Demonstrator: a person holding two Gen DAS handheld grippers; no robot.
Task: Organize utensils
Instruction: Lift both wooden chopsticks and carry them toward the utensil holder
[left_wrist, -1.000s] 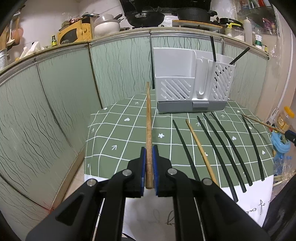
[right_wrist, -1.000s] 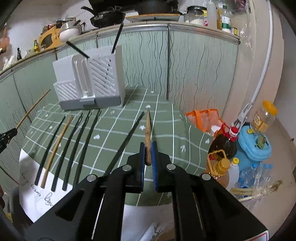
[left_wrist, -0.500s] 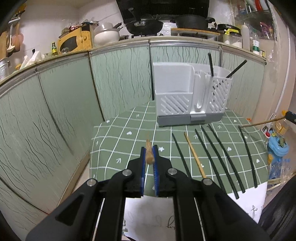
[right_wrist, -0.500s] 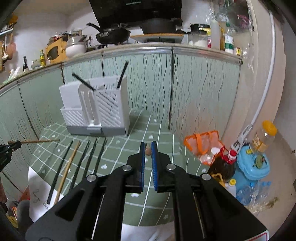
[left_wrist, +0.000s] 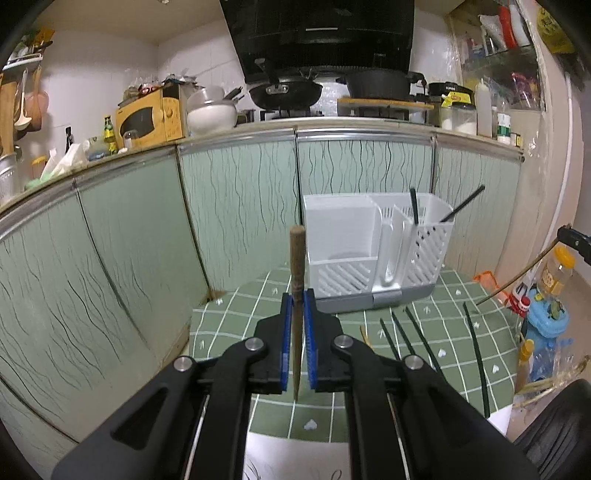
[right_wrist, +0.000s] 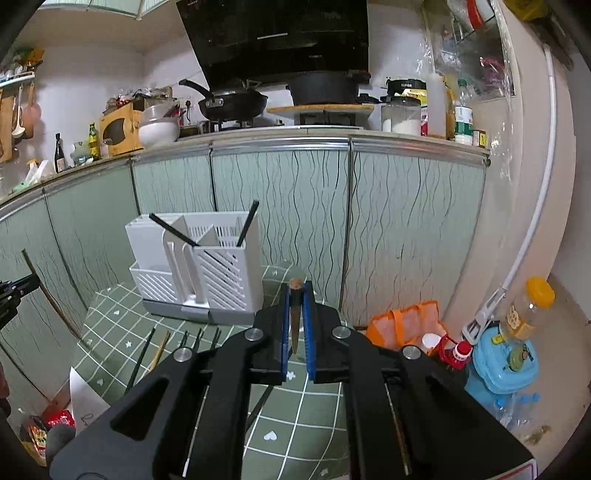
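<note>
Left gripper (left_wrist: 297, 295) clamped on a wooden chopstick (left_wrist: 297, 266) — standing near upright between the blue pads, above the green checked tablecloth (left_wrist: 258, 325). Right gripper (right_wrist: 295, 291) likewise closed on a second wooden chopstick (right_wrist: 294, 317), seen end-on. White utensil caddy (left_wrist: 373, 251) at table's far edge, two black chopsticks (left_wrist: 414, 206) inside; further black chopsticks lying loose (left_wrist: 476, 347) — handwriting on the white sheet (left_wrist: 332, 465) illegible.
</note>
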